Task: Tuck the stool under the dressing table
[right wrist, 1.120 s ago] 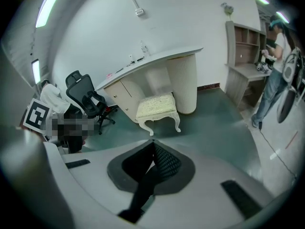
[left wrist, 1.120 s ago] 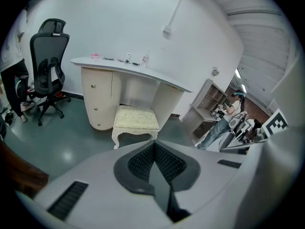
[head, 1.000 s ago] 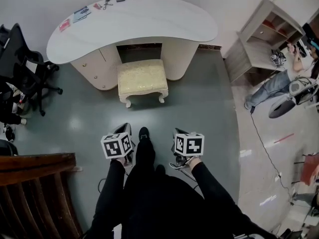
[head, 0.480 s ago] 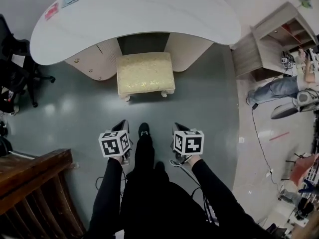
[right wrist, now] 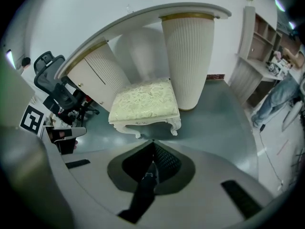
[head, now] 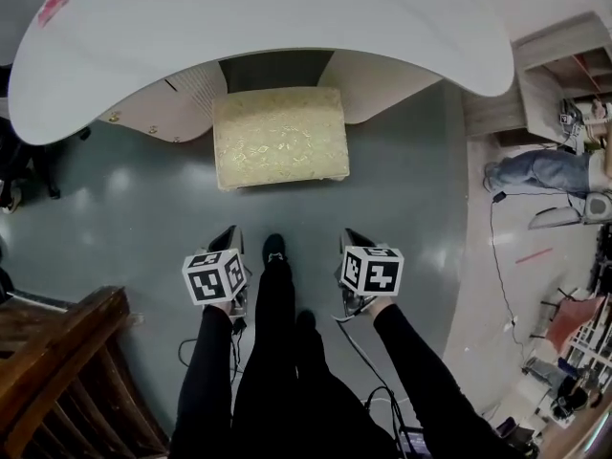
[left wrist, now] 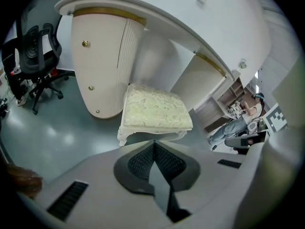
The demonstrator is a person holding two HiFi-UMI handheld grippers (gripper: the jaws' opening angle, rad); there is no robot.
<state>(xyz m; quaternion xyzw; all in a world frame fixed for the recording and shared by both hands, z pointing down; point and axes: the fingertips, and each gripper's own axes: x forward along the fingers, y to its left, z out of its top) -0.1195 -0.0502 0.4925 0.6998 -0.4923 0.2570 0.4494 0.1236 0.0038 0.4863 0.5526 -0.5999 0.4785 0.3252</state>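
Far left, the office chair (left wrist: 35, 51) stands clear of your path. Your left gripper (left wrist: 153, 146) has its jaws pressed together on nothing. The stool (head: 279, 137), well ahead, sits half out of the kneehole of the dressing table (head: 287, 27) — push off-centre and it may skew into the left pedestal (head: 163, 113) or right pedestal (head: 378, 84). Your right gripper (right wrist: 153, 146) is likewise closed and empty.

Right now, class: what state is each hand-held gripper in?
Left hand-held gripper: closed, holding nothing.
Right hand-held gripper: closed, holding nothing.
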